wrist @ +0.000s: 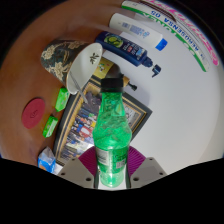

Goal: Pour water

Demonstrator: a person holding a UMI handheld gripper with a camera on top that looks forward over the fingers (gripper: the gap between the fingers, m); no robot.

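Tool point(112, 172) clamped on green bottle point(113, 135), upright; white cup point(82, 66) w/ tubes point(135, 38) beyond, green caps point(56, 110) beside.

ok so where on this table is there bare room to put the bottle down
The green bottle stands between the gripper fingers. The widest bare stretch of the white table lies to its right, below the toothpaste tubes. Ahead and left it is crowded: the framed picture, a white cup, and a pink lid.
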